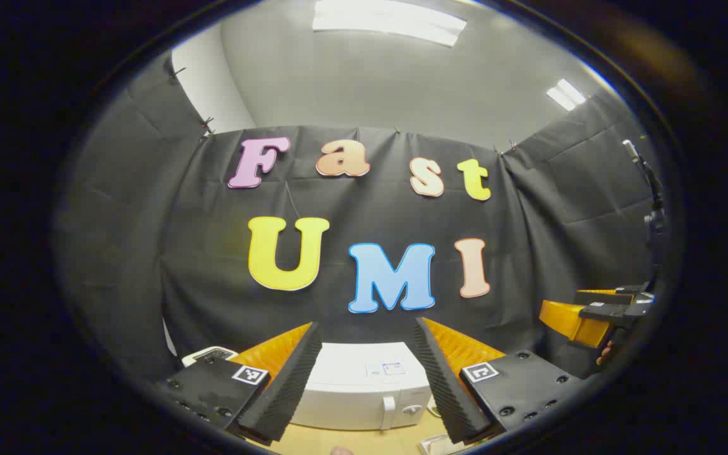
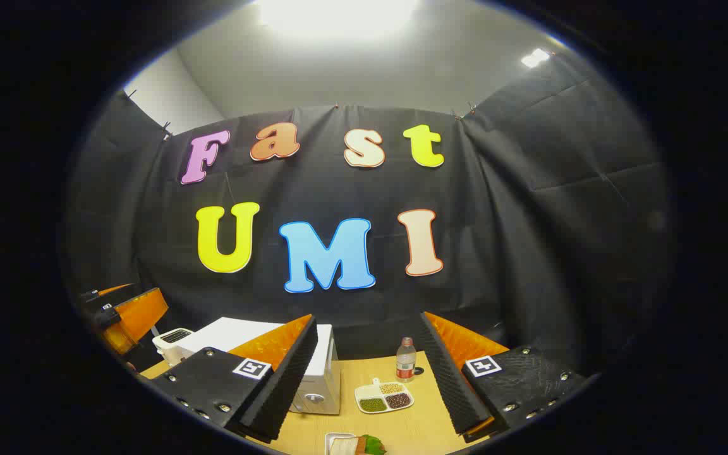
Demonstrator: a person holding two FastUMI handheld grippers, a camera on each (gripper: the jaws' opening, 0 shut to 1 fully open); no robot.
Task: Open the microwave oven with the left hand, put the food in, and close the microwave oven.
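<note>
Microwave oven (image 1: 364,395) is seen closed on the table ahead; left gripper (image 1: 367,373) is held wide open, empty; rigid door is judged best pulled at its vertical handle (image 1: 388,412).

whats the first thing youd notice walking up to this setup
A white microwave with its door closed sits on the wooden table, framed between the open left gripper. Beside it lie a divided dish of beans and a small bottle, seen past the open right gripper.
</note>
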